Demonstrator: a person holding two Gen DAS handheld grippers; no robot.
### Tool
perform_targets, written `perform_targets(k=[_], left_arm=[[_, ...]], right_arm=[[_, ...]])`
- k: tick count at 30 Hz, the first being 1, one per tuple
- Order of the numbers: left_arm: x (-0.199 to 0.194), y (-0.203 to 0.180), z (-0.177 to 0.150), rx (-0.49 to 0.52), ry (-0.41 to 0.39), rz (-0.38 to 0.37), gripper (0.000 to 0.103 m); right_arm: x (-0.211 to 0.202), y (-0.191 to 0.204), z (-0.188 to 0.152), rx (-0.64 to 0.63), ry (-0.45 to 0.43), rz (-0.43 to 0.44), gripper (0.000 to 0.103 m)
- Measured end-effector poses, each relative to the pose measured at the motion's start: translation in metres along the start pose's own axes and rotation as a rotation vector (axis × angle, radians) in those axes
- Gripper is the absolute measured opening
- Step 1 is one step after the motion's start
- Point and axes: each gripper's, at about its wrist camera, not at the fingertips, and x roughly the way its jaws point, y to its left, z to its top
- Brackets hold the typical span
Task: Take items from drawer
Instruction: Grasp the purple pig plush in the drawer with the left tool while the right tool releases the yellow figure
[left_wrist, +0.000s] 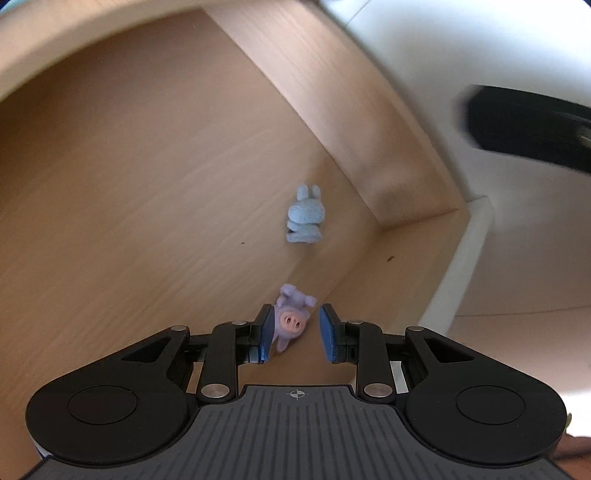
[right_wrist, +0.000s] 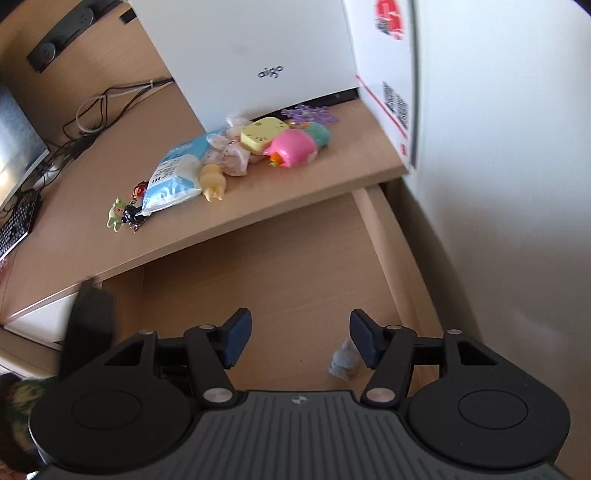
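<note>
In the left wrist view I look down into a wooden drawer (left_wrist: 147, 192). A small purple pig-faced toy (left_wrist: 291, 319) lies on its bottom between the blue pads of my left gripper (left_wrist: 296, 314). The jaws are open: the toy rests against the left pad, with a gap to the right one. Farther in lies a pale blue bunny toy (left_wrist: 304, 216). My right gripper (right_wrist: 300, 315) hangs open and holds nothing above the open drawer (right_wrist: 280, 273). The blue bunny toy (right_wrist: 343, 360) shows just inside its right finger (right_wrist: 364, 339), lower down.
On the desk top (right_wrist: 306, 192) above the drawer lie a pink toy (right_wrist: 291, 147), a yellow toy (right_wrist: 262, 134), a blue packet (right_wrist: 173, 177) and a green figure (right_wrist: 116, 214). A white box (right_wrist: 251, 55) stands behind them, a white wall (right_wrist: 498, 184) on the right. A blurred black shape (left_wrist: 528, 125) sits beyond the drawer side.
</note>
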Motion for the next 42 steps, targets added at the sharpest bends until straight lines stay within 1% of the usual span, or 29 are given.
perform_targets(k=[3,7,10,12,16,21,25,30,33,35,37,38,40,42], left_arm=[[0.016,-0.001,0.008,-0.023,0.037,0.008,0.029],[0.029,-0.003,0.009,-0.028,0.066,0.057,0.029],[0.034,-0.004,0.008,-0.036,0.066,0.083,0.028],[0.035,-0.006,0.007,-0.039,0.063,0.08,0.024],[0.036,-0.007,0.005,-0.057,0.056,0.085,0.026],[0.035,-0.003,-0.001,-0.069,0.043,0.075,0.025],[0.033,0.003,-0.005,-0.082,0.036,0.072,0.024],[0.025,0.011,-0.011,-0.096,0.024,0.087,0.021],[0.018,0.018,-0.016,-0.127,0.001,0.094,0.016],[0.013,0.025,-0.018,-0.146,-0.015,0.122,0.015],[0.009,0.034,-0.021,-0.168,-0.017,0.178,0.015],[0.007,0.04,-0.024,-0.173,-0.012,0.193,0.015],[0.006,0.051,-0.025,-0.209,-0.009,0.207,0.015],[0.001,0.059,-0.031,-0.234,-0.02,0.202,0.017]], right_arm=[[-0.008,-0.003,-0.005,0.004,-0.012,-0.011,0.066],[-0.011,-0.008,-0.011,0.01,-0.016,-0.023,0.067],[-0.012,-0.013,-0.014,0.017,-0.011,-0.027,0.067],[-0.011,-0.015,-0.016,0.017,-0.009,-0.033,0.067],[-0.009,-0.019,-0.018,0.009,0.003,-0.032,0.068],[-0.005,-0.016,-0.018,-0.009,0.015,-0.025,0.068],[-0.004,-0.007,-0.016,-0.05,0.013,-0.017,0.068],[-0.002,0.003,-0.013,-0.093,0.013,-0.005,0.07],[0.002,0.007,-0.011,-0.115,0.018,0.003,0.071],[0.004,0.009,-0.01,-0.128,0.025,0.013,0.071],[0.008,0.012,-0.009,-0.138,0.034,0.019,0.071],[0.01,0.013,-0.009,-0.145,0.039,0.023,0.071],[0.016,0.014,-0.008,-0.159,0.053,0.029,0.072],[0.023,0.012,-0.008,-0.169,0.075,0.036,0.072]])
